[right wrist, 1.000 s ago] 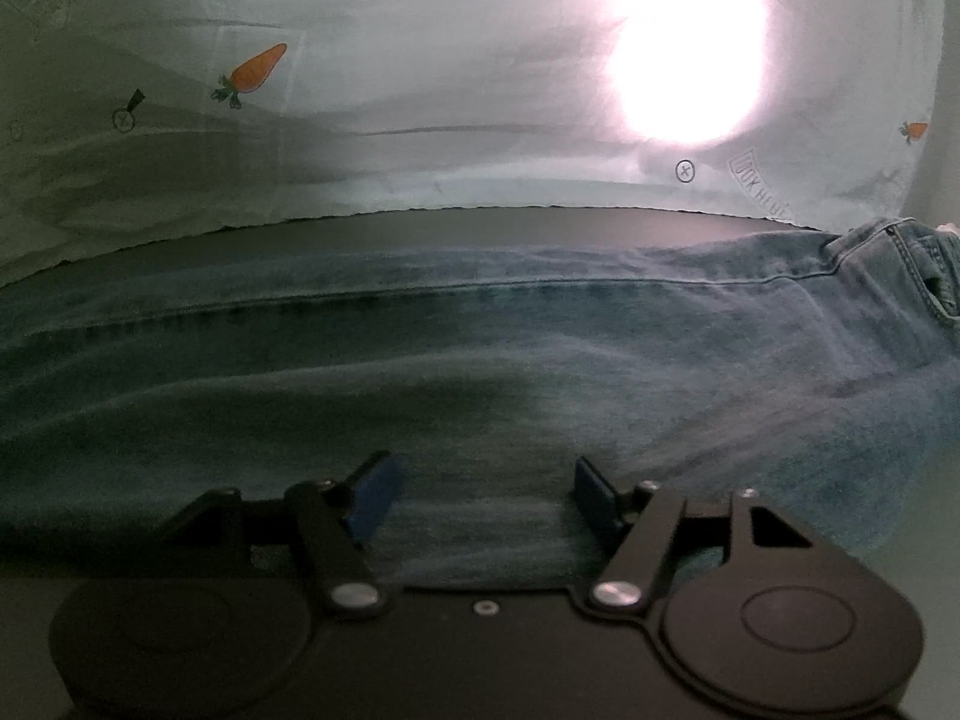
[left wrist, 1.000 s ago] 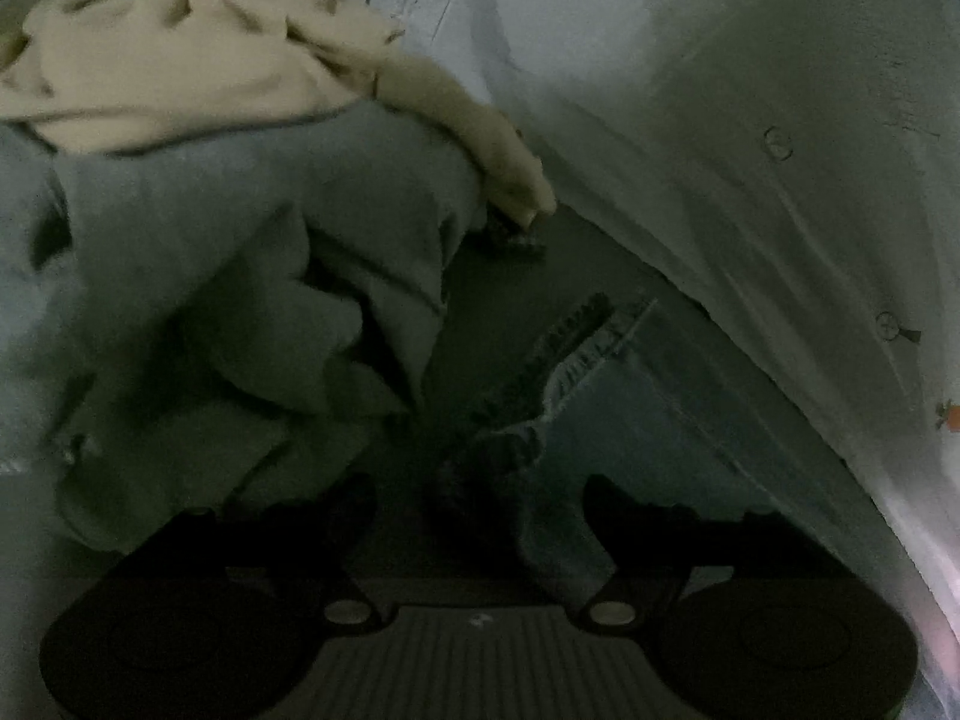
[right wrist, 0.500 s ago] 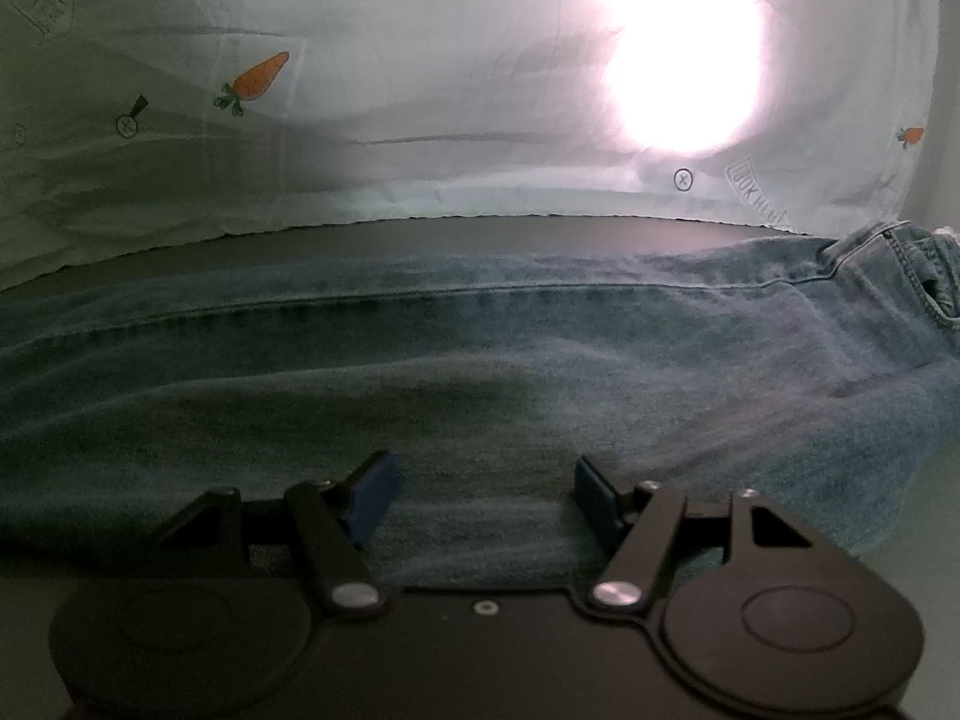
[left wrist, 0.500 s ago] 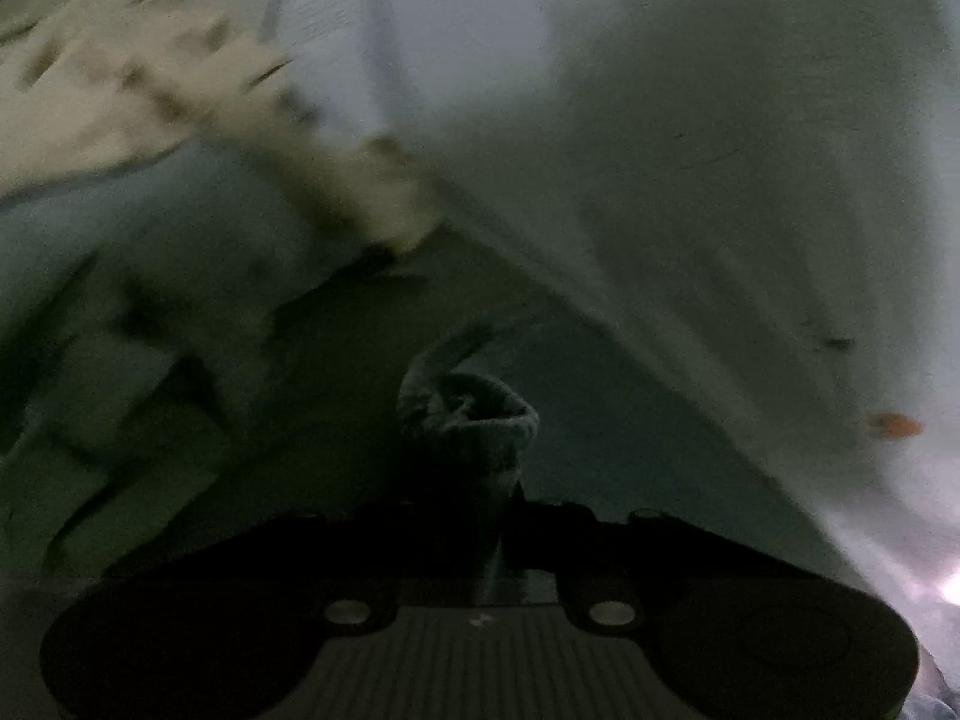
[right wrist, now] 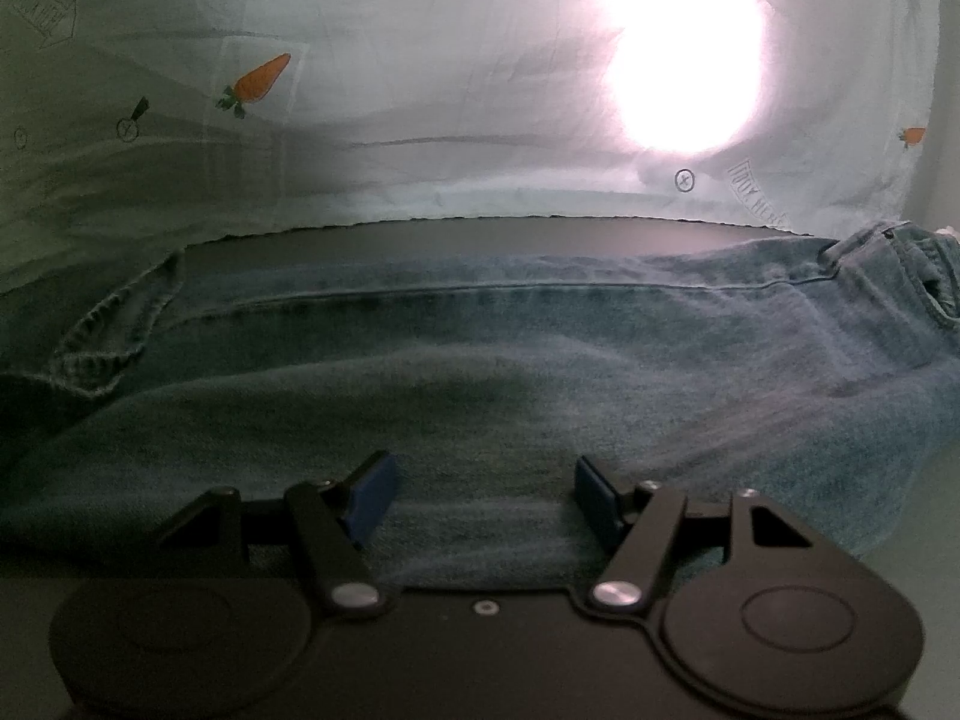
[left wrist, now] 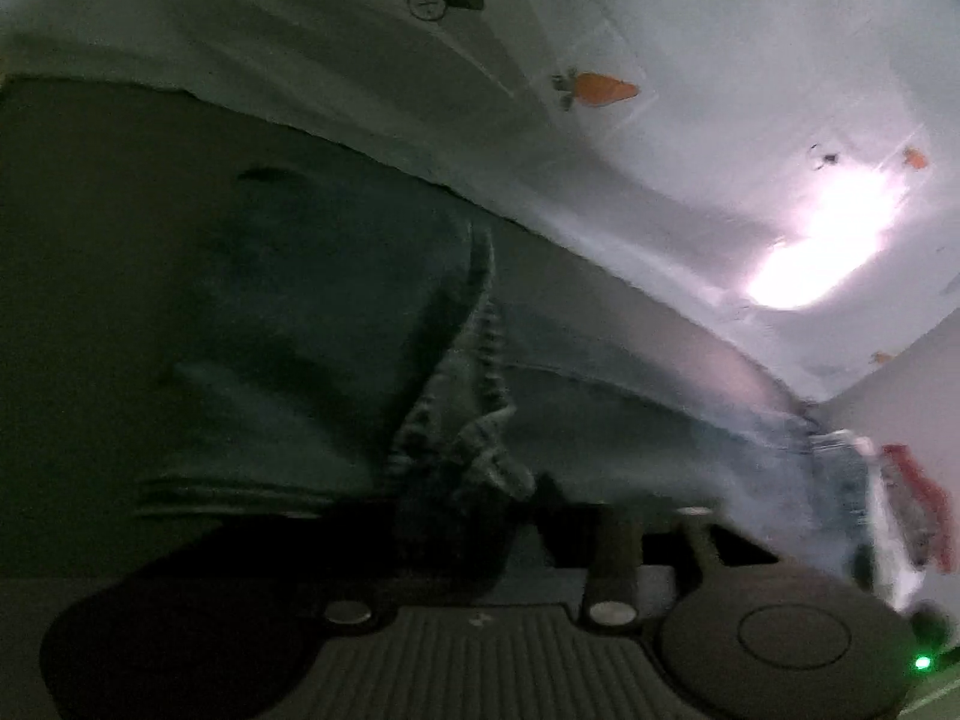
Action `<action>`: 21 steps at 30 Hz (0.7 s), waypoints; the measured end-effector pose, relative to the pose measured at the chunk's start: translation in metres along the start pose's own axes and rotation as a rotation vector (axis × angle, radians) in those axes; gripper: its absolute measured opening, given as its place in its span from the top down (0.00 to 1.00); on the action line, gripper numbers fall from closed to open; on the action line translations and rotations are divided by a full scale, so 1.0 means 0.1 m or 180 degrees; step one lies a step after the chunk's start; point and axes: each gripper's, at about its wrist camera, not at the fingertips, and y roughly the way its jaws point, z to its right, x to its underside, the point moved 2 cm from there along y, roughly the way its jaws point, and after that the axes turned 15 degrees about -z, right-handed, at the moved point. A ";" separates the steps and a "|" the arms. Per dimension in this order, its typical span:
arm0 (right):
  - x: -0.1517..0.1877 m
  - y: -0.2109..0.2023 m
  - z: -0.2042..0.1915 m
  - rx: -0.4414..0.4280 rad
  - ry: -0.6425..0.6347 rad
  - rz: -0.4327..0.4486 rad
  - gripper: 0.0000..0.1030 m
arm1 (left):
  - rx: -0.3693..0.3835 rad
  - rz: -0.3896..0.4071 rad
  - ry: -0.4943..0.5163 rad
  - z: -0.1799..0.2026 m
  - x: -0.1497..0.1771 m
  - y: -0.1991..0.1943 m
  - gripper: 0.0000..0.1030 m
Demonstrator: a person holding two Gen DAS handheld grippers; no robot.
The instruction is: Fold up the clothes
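Beyond the jeans (right wrist: 480, 360) hangs a carrot-print sheet (right wrist: 420, 90); both claws gape, holding nothing.

Ahead of my right gripper (right wrist: 485, 495) the jeans (right wrist: 540, 360) cover almost the whole near surface, flat and low enough to pass over. Beyond them a thin dark strip of bare table (right wrist: 510, 231) runs left to right, and there the carrot-print sheet (right wrist: 420, 90) rises like a wall and closes the far side. By my left gripper (left wrist: 480, 516) the folded-over hem (left wrist: 480, 360) lies bunched just in front. The left of that view is dark and flat; the same sheet shuts off far and right.
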 end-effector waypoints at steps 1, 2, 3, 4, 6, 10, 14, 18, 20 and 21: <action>-0.01 0.00 0.01 -0.0015 0.0006 -0.0020 0.34 | 0.0079 0.0030 -0.0045 -0.02 -0.01 -0.07 0.27; -0.02 0.00 0.02 -0.0029 0.0011 -0.0041 0.34 | 0.0110 0.0107 -0.0087 -0.04 -0.02 -0.17 0.26; -0.03 0.01 0.03 -0.0044 0.0017 -0.0061 0.34 | 0.0097 0.0198 -0.0127 -0.07 0.00 -0.28 0.26; -0.06 0.01 0.03 -0.0056 0.0028 -0.0113 0.34 | 0.0062 0.0272 -0.0172 -0.10 0.03 -0.39 0.25; -0.14 0.01 0.04 -0.0087 0.0055 -0.0289 0.33 | -0.0041 0.0415 -0.0328 -0.23 0.06 -0.56 0.23; -0.33 -0.07 0.12 -0.0599 0.0412 -0.0577 0.53 | -0.0296 0.0532 -0.0719 -0.54 0.14 -0.72 0.23; -0.37 -0.07 0.18 -0.1762 0.1273 -0.0709 0.64 | -0.0582 0.0308 -0.0937 -0.71 0.16 -0.56 0.23; -0.25 0.24 0.03 -0.2793 0.2068 -0.1105 0.65 | -0.0657 0.0232 -0.0917 -0.72 0.20 -0.49 0.23; -0.23 0.34 -0.12 -0.2862 0.2089 -0.1249 0.65 | -0.0757 0.0190 -0.0802 -0.67 0.16 -0.48 0.23; -0.24 0.38 -0.20 -0.2888 0.2052 -0.1306 0.64 | -0.0794 0.0179 -0.0758 -0.66 0.14 -0.47 0.22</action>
